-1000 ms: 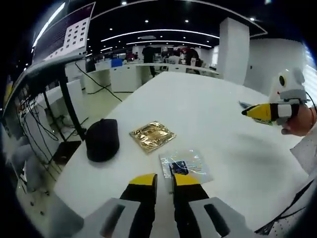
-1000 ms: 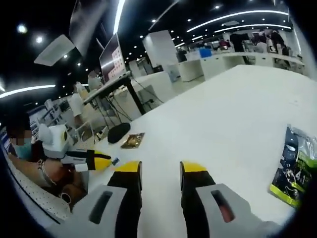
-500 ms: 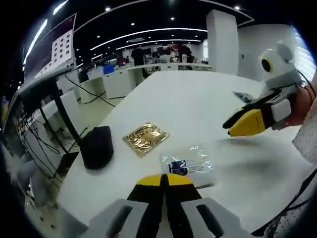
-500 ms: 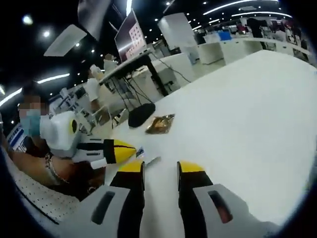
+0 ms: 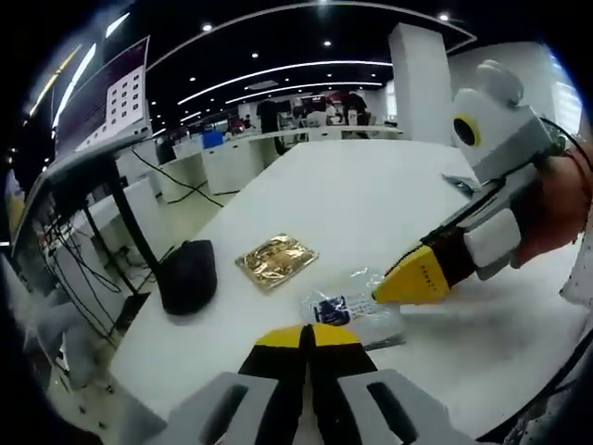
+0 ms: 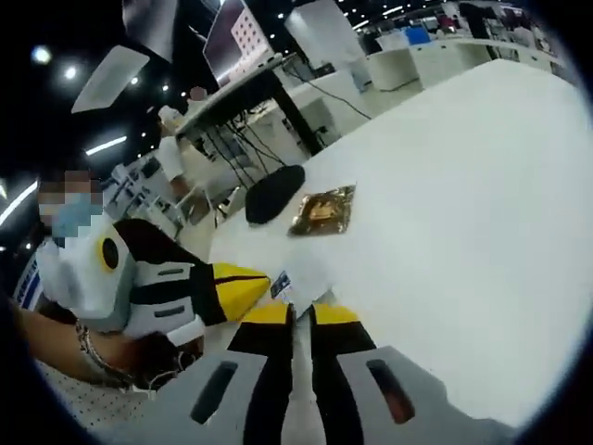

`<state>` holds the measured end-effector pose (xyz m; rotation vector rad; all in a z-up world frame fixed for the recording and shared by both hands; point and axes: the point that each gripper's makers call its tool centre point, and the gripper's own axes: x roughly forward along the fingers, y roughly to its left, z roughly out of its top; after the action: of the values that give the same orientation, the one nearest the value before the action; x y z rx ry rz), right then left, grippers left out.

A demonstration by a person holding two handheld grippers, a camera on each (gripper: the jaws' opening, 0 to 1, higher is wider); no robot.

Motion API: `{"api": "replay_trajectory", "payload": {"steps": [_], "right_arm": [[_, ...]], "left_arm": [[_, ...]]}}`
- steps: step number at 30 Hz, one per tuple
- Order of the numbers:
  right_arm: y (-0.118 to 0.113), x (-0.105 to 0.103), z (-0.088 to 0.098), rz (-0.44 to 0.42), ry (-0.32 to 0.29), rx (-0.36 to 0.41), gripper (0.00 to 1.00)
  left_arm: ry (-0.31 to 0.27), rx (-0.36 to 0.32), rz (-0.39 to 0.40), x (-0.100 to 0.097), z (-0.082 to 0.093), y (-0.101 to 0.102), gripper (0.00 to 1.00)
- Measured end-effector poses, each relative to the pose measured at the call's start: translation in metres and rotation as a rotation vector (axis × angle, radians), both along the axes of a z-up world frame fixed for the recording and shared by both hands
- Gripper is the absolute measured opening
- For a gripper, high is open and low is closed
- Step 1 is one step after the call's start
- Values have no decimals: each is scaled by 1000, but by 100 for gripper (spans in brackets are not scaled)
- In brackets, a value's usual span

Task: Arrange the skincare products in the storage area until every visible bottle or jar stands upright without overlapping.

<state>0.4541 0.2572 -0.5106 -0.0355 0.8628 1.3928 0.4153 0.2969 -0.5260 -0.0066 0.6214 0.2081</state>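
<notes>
Big open-plan office, dark ceiling with light strips, and I'm working over a long white table (image 5: 371, 195). Honestly the task looks barely started: I see no bottles or jars standing anywhere, just flat stuff. There's a clear plastic sachet with a blue printed label (image 5: 350, 308) lying flat near the table's edge, a crinkly gold foil packet (image 5: 275, 260) just beyond it, and a black rounded pouch (image 5: 188, 275) beside that. My left gripper (image 5: 309, 336) has its yellow-tipped jaws pressed together with nothing between them, right in front of the sachet. My right gripper (image 6: 302, 314) looks nearly closed, its tips at the sachet's edge; whether it's actually pinching it, I can't tell.
</notes>
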Motion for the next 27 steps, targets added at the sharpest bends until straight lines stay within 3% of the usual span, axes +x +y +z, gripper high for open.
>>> {"api": "replay_trajectory", "payload": {"steps": [2,6,10,12,13,16,24,27], "right_arm": [[3,1,2,6,-20,5,0],[6,3,5,80,-160,-17,0],[6,1,9,117,-202,-7,0],[3,3,14,128,-225,8,0],[2,3,20,142,-226,38,0],[-7,7,32,166,-255,71,0],[-29,17,49,174,-257,132,0],[-35,18,57,170,-234,166,0]], "left_arm": [[1,1,0,0,0,0,0],[-7,1,8,1,-2,1,0],[-11,-23,4,1,-2,1,2],[-8,-22,-1,0,1,3,12],[-25,-31,-2,1,5,3,17],[-138,-151,-34,9,25,-8,21],[-196,-227,-111,16,41,-24,23],[-232,-322,-149,20,46,-36,25]]}}
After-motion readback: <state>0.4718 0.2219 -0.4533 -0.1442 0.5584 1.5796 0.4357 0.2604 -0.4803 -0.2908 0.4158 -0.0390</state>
